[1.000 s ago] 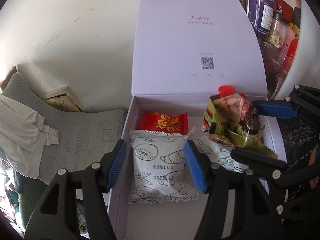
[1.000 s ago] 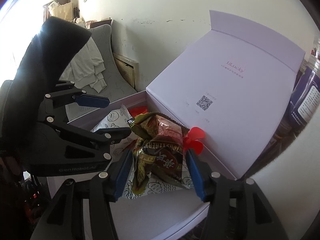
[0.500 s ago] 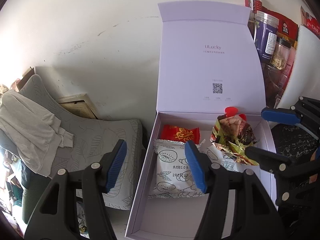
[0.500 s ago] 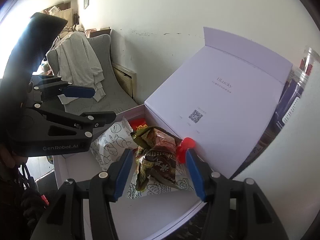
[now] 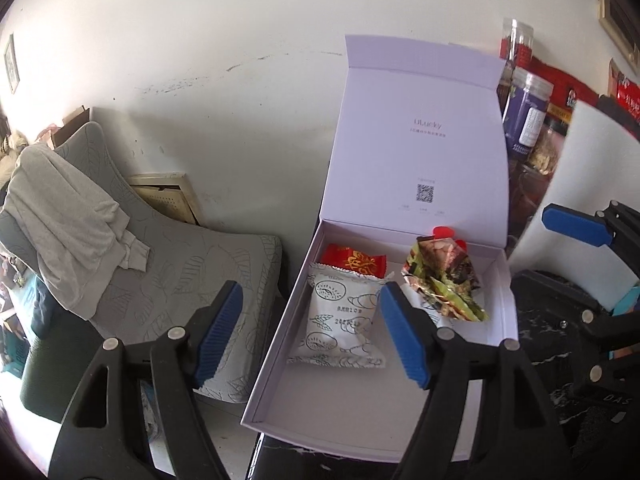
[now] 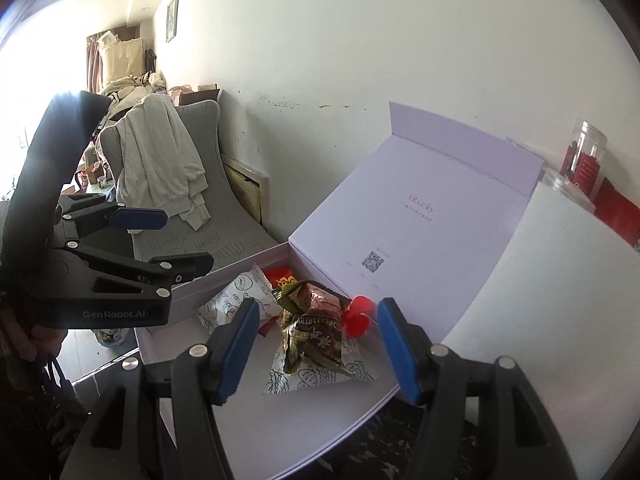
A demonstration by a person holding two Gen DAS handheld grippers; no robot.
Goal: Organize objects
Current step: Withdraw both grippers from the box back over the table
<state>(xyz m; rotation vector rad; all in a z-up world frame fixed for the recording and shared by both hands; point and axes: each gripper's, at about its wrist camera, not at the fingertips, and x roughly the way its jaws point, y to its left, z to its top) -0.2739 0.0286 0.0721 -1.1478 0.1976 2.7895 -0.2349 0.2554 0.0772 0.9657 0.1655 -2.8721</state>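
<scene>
Hovering wide open and empty, both hand-held grippers: left [image 5: 308, 332], right [image 6: 314, 350]; bumping the upright lid of the pale lilac cardboard box [image 5: 420, 152] could slam it onto the snacks.

Left gripper [image 5: 308, 332] held out level, blue-padded fingers [image 5: 218, 334] spread wide with nothing between them, right gripper [image 6: 314, 350] likewise gaping and empty (black frame, blue pads), the two side by side, each showing in the other's view
</scene>
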